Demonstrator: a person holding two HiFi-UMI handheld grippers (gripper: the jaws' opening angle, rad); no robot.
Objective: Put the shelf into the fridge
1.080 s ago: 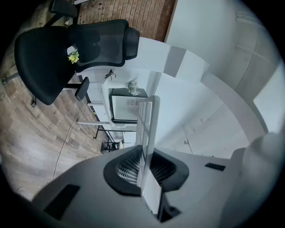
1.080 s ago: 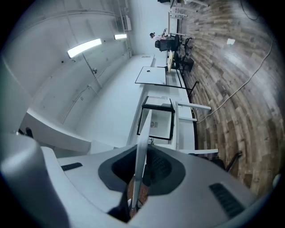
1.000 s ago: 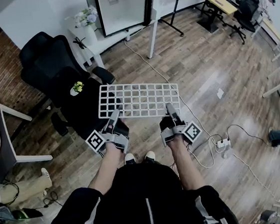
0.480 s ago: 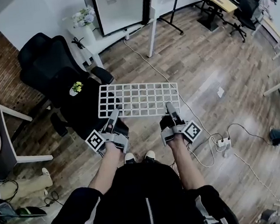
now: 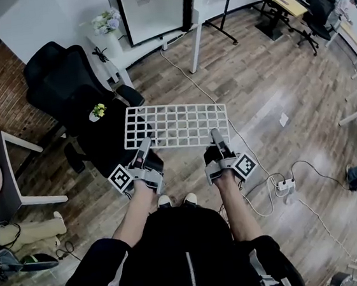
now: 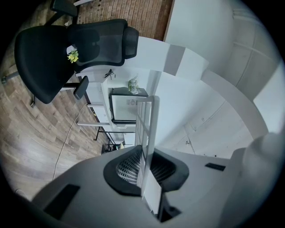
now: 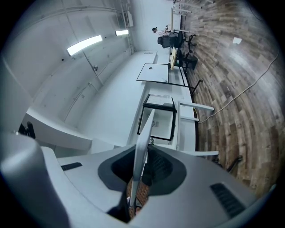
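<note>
**Item.** The shelf (image 5: 176, 125) is a white open-grid panel. It is held roughly level above the wooden floor (image 5: 267, 78) in front of the person, well apart from the fridge (image 5: 154, 10) at the far wall.

**Handling (judgement).** The panel appears to be a stiff lattice, light for its span and not fragile. It is broad and flat, so a one-sided hold would let it lever and twist, and the smooth bars may slip. Whether it is metal or plastic cannot be settled from these views. The sound hold is the near long edge, at two well-spaced points.

**Left gripper** (image 5: 144, 148). The jaws are clamped on the near edge toward the left corner. The edge bar stands upright between the ribbed pads.

**Right gripper** (image 5: 216, 137). The jaws are clamped on the same edge toward the right corner, with the bar between the pads.

**Relation.** Only the near edge sits within the jaws. The rest of the panel projects forward, toward the fridge.
</note>
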